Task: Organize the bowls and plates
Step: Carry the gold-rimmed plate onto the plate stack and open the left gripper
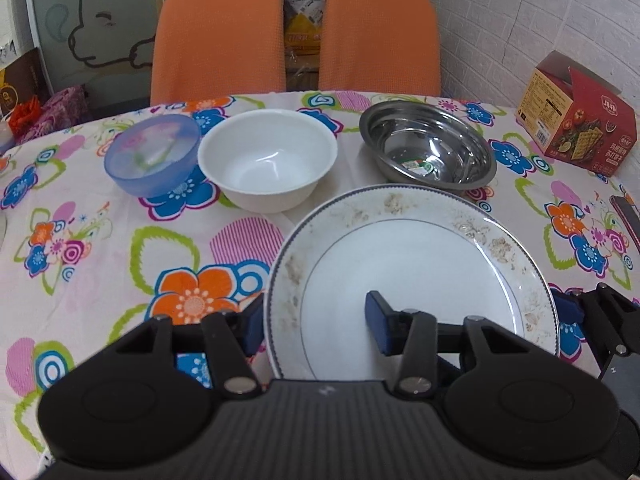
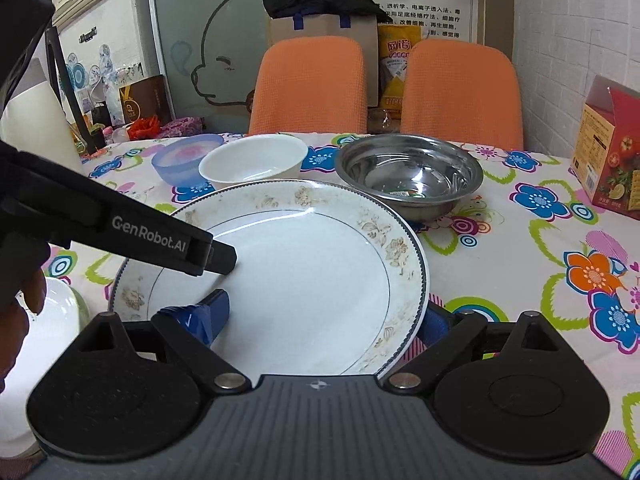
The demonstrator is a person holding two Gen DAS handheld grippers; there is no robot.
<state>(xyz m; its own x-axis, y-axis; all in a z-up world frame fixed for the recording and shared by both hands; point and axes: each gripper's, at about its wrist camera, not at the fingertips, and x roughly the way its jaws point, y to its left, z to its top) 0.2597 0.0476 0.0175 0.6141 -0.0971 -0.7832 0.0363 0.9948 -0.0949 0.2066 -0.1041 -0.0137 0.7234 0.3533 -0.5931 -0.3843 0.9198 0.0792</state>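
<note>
On the worktop [image 1: 100, 248], left to right, stand a blue bowl [image 1: 154, 154], a white bowl [image 1: 268, 158] and a steel bowl [image 1: 428, 148]. Nearer, the patterned plate [image 1: 408, 276] is gripped from both sides: left tongs [image 1: 316, 324] clamped on its left rim, right tongs [image 2: 324, 318] clamped on its right rim. The step appears to be carrying the plate; next it needs a level move to its stacking spot.

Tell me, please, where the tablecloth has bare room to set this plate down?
Free: the cloth left of the plate, in front of the blue bowl, and the patch between the steel bowl and the red box. Crowded: the bowl row including the white bowl.
</note>
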